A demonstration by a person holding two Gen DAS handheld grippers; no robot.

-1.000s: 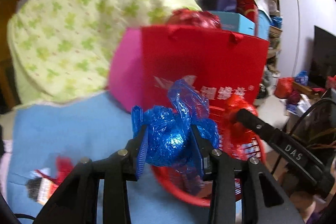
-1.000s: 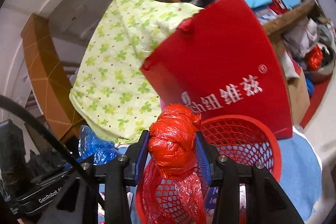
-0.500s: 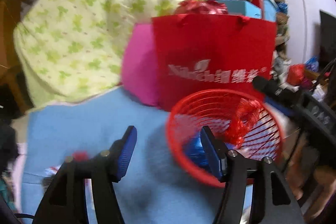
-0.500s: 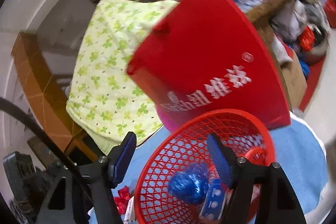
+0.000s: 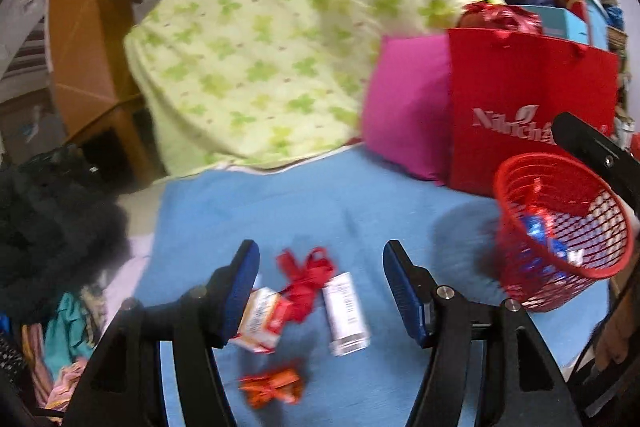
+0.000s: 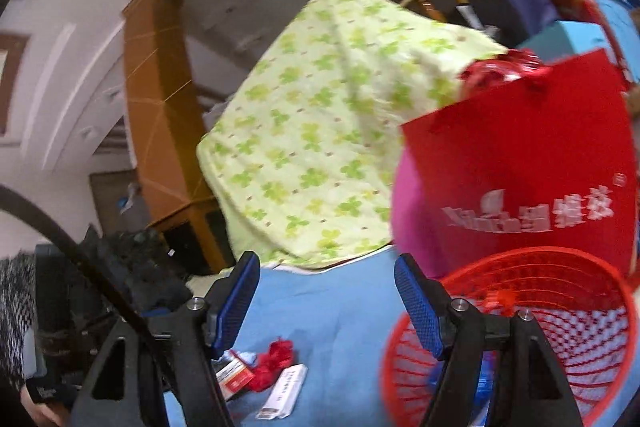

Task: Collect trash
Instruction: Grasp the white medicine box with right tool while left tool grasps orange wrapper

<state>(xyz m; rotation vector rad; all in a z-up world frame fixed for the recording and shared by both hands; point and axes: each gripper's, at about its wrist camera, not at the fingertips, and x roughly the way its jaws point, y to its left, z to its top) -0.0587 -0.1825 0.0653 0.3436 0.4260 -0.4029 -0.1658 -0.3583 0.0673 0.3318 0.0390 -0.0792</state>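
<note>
Hovered with left gripper [image 5: 320, 291] jaws just parted, empty, over red ribbon [image 5: 306, 281]; right gripper [image 6: 326, 301] likewise apart beside red basket [image 6: 600, 371].

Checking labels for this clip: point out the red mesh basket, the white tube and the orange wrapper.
red mesh basket [image 5: 520, 267], left wrist view, outer mesh wall
white tube [image 5: 345, 309], left wrist view, mid-body
orange wrapper [image 5: 272, 385], left wrist view, centre

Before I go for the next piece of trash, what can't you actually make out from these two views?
- Basket contents: left view, mesh wall and blur hide most; right view, the right claw's finger covers them.
- Orange wrapper: left view, too blurred to identify.
- Carton: partly behind the left claw's finger.
- White box label: both views, print too small and blurred.
- Red bag's lettering: left view, cut by the other claw.
</note>
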